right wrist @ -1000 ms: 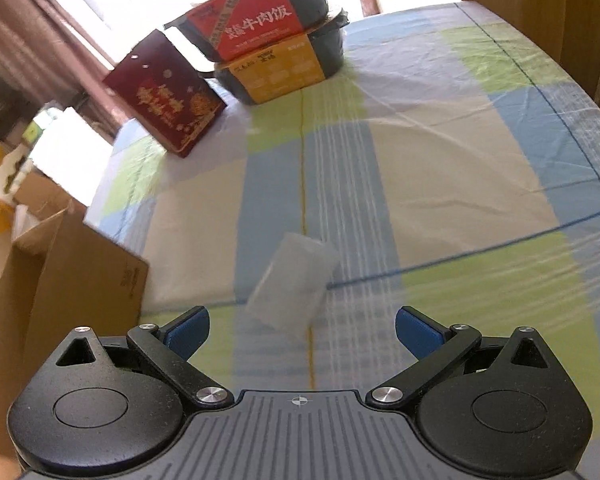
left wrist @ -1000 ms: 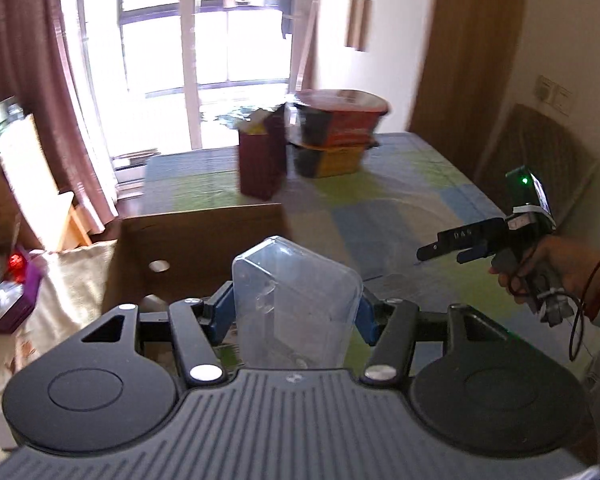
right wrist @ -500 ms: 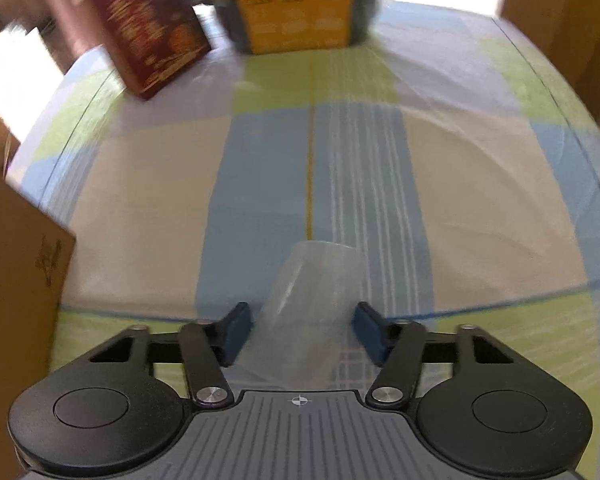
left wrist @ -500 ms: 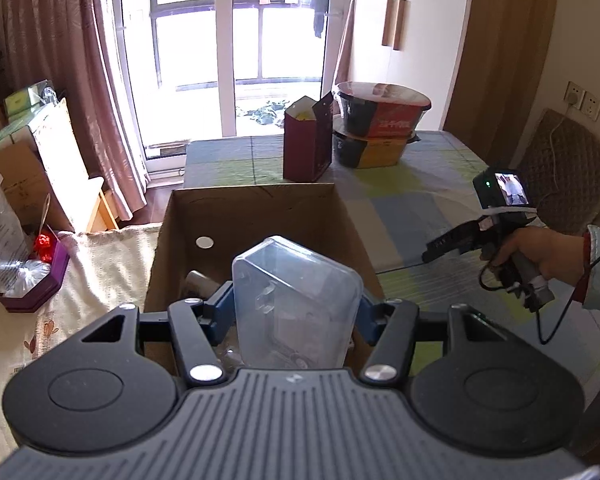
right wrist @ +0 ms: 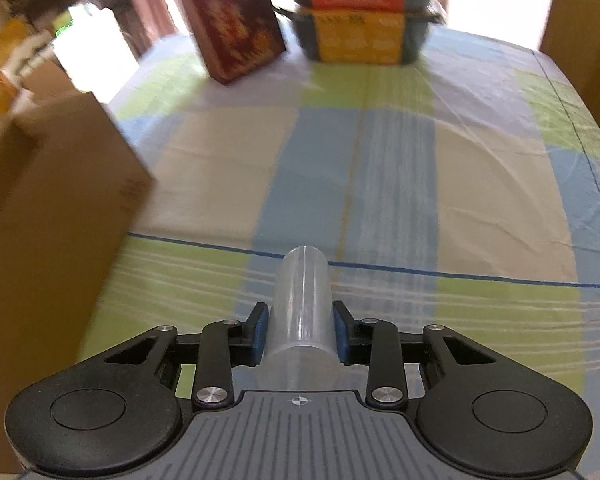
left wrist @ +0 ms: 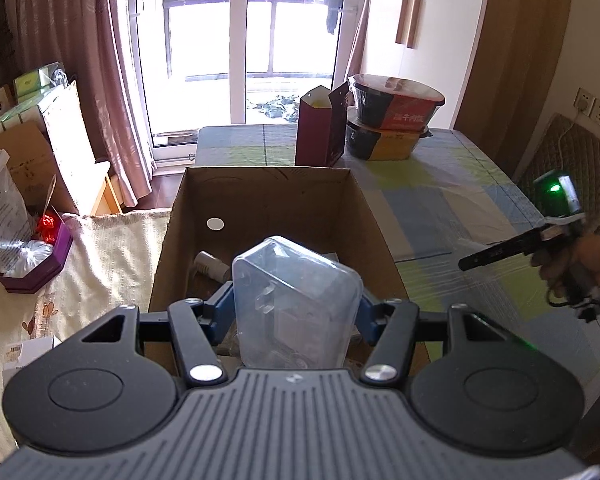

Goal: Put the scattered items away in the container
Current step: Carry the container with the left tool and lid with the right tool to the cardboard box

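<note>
The clear, glossy plastic clamshell pack [left wrist: 296,300] gleams between blue, matt, rubbery-looking pads [left wrist: 222,308]. The brown cardboard box [left wrist: 260,196] is dull, rough paperboard. The checked blue, green and cream tablecloth [right wrist: 380,168] looks like woven cloth under a shiny film, though blur makes that uncertain. The translucent, frosted plastic tube [right wrist: 302,300] is smooth. At the table's far edge, the dark red paper carton [left wrist: 320,132] has a slight sheen.
</note>
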A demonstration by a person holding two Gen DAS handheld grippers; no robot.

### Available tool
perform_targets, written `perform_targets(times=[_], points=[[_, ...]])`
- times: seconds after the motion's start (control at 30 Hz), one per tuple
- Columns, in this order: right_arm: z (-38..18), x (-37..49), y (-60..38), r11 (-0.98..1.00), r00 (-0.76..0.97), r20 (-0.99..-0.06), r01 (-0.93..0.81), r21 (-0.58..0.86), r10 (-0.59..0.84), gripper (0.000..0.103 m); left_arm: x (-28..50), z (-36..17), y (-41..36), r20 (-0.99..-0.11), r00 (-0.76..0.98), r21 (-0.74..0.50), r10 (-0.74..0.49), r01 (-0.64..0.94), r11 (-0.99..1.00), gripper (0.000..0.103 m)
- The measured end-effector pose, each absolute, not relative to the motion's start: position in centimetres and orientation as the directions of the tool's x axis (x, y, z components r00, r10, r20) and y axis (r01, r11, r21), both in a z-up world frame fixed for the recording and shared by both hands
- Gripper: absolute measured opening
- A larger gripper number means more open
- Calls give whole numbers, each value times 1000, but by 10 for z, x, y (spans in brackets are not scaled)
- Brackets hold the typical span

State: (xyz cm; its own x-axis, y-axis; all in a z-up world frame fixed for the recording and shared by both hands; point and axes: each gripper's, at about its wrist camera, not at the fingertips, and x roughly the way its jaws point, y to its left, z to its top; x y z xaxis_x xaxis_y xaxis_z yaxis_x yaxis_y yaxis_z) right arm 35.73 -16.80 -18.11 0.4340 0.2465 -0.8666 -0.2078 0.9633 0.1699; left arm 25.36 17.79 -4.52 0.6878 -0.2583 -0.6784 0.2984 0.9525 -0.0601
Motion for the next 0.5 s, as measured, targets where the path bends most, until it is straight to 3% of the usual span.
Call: perform_targets(times=[0.23,0.5], points=[[-167,335,-149,941,424,-859,-293,168,286,36,249,-45,180,-677,687,-71,-265,297,952,56],[-110,324,-122,891,489,-765,-387,239,418,36,250,-44,185,-673,698,-62,-247,279,958,56]])
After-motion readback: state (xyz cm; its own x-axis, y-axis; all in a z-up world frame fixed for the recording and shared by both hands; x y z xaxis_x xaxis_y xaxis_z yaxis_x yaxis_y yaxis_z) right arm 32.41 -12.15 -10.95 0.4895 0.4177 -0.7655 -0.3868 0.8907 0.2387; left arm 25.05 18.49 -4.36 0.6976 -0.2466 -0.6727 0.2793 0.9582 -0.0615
